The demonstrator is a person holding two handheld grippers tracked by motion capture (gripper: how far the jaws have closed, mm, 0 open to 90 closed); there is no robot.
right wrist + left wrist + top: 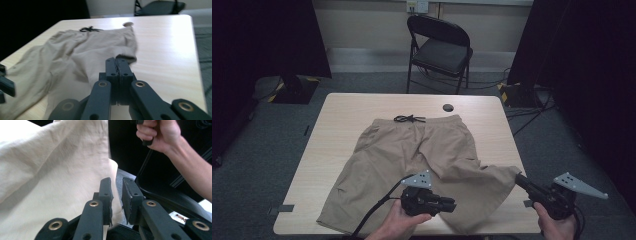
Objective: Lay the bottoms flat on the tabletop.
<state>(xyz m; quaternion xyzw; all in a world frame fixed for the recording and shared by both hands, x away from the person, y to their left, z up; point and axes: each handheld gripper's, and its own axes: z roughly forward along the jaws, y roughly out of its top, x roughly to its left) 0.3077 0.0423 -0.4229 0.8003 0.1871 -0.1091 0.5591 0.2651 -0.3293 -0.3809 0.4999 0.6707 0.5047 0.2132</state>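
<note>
Beige shorts lie flat on the wooden table, waistband and black drawstring at the far side. My right gripper is at the table's front right corner, shut on the hem corner of the right leg, which is pulled out towards it. In the right gripper view the pads meet with the hem of the shorts at their tips. My left gripper hovers over the same leg near the front edge. Its jaws stand a little apart, with the shorts' fabric beside the left pad and nothing pinched.
A black folding chair stands beyond the table's far edge. A dark round cable hole sits near the far edge by the waistband. Grey carpet surrounds the table, with dark curtains at both sides. A hand holds the other gripper in the left gripper view.
</note>
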